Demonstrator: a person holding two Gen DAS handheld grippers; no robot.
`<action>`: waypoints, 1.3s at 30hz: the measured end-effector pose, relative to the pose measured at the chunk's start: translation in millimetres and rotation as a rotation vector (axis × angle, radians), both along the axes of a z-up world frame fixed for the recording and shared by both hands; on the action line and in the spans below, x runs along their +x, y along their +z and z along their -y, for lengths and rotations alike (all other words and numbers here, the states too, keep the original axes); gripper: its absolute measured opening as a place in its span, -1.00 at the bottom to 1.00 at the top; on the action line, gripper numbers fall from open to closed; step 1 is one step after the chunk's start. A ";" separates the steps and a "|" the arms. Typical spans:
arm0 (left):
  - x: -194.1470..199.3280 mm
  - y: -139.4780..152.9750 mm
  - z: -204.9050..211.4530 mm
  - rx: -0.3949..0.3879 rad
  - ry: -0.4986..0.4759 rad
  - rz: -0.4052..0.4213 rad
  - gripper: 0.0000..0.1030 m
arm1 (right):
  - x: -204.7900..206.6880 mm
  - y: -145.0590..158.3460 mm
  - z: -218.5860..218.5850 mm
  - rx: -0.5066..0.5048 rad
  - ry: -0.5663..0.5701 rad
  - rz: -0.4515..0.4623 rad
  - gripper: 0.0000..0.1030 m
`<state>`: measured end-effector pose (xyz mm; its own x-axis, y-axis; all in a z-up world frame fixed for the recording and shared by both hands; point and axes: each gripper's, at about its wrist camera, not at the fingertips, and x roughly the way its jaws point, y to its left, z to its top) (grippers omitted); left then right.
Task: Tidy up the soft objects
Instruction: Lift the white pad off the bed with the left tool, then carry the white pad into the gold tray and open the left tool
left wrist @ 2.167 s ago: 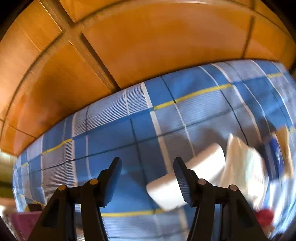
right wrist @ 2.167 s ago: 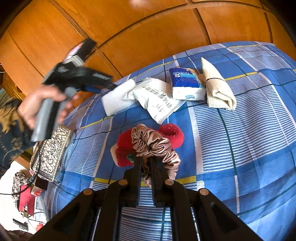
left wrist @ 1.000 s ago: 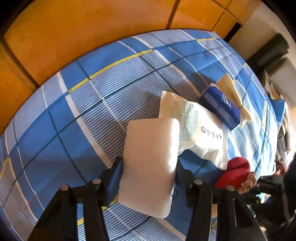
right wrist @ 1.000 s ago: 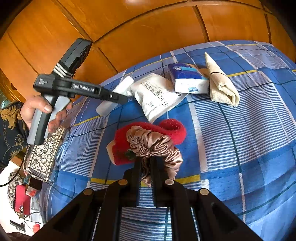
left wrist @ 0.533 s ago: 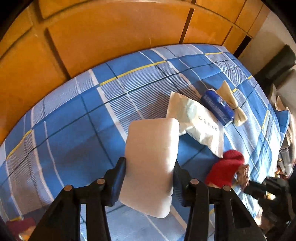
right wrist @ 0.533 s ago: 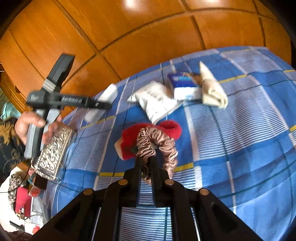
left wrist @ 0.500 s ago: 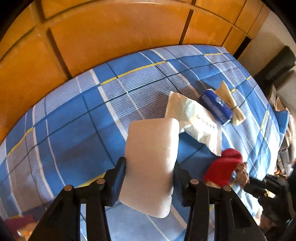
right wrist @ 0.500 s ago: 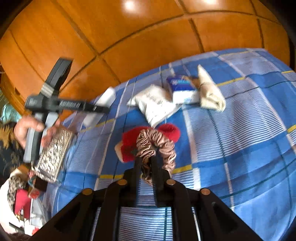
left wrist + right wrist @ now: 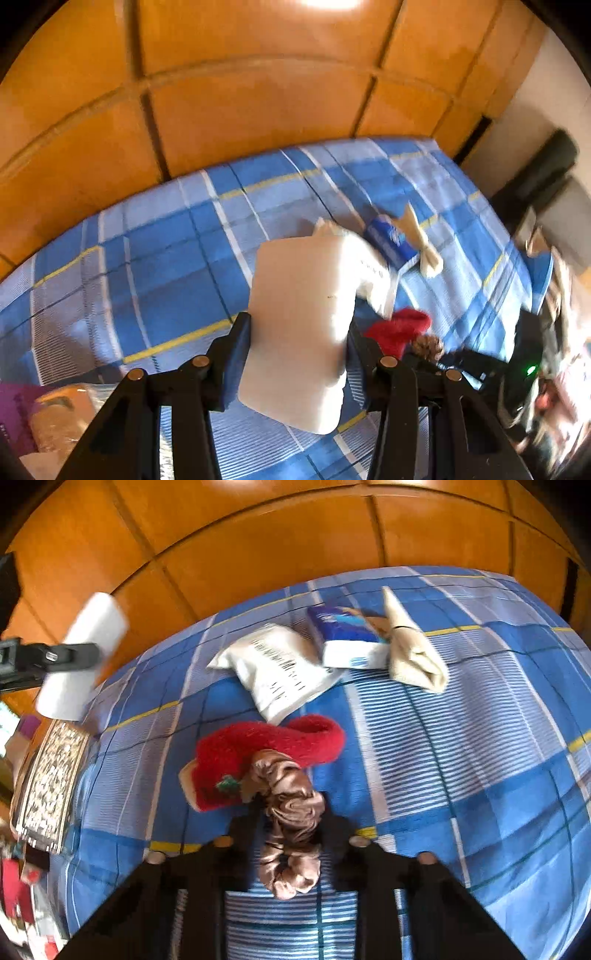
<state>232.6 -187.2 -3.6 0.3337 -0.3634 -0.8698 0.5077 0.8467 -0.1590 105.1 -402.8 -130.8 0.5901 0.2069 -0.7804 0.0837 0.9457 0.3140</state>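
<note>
White pack (image 9: 301, 317) between hand-held gripper (image 9: 299, 334) fingers

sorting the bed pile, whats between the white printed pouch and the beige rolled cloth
The blue tissue pack lies between the white printed pouch and beige rolled cloth, clearest in the right wrist view.

Right wrist view. Blue plaid bedspread (image 9: 461, 738) lies bare from 1 to 5 o'clock: widest free lane. Red plush slipper (image 9: 266, 753) blocks the centre, bronze satin scrunchie (image 9: 291, 812) just below it between the right gripper (image 9: 291, 834) fingers. At 12 o'clock a row of obstacles: white printed pouch (image 9: 277, 672), blue tissue pack (image 9: 351, 635), folded beige cloth (image 9: 413, 650), close together. Ornate patterned box (image 9: 48, 782) closes the 9 o'clock edge. White foam block (image 9: 83, 653), raised in the left gripper (image 9: 295, 343), hangs at 10 o'clock. Wooden panel wall (image 9: 295, 539) closes the far side.
</note>
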 end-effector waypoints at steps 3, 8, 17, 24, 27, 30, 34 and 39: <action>16.4 21.9 -23.7 -0.046 0.090 0.013 -0.07 | 1.0 -1.4 1.9 0.002 -0.020 -0.004 -0.70; 42.7 67.8 -96.9 -0.086 0.308 0.066 -0.07 | 2.0 -0.5 -4.9 -0.039 -0.008 -0.018 -0.69; 29.3 130.5 -274.3 -0.088 0.670 0.200 -0.06 | 6.9 -1.6 -8.5 -0.080 0.007 -0.051 -0.69; -43.9 118.2 -390.4 -0.082 0.828 0.233 -0.04 | 10.3 -0.8 -24.2 -0.175 0.008 -0.050 -0.68; -78.4 91.9 -422.6 -0.094 0.875 0.207 -0.04 | 10.3 -1.6 -25.6 -0.178 -0.004 -0.053 -0.68; -108.2 61.5 -440.4 -0.106 0.906 0.170 -0.03 | 12.4 -1.5 -28.4 -0.195 -0.015 -0.061 -0.68; -125.8 22.4 -437.9 -0.095 0.917 0.123 -0.03 | 14.1 -1.7 -33.1 -0.216 -0.033 -0.072 -0.67; -123.3 -11.8 -419.5 -0.035 0.895 0.108 0.03 | 16.7 -2.2 -40.6 -0.239 -0.050 -0.077 -0.67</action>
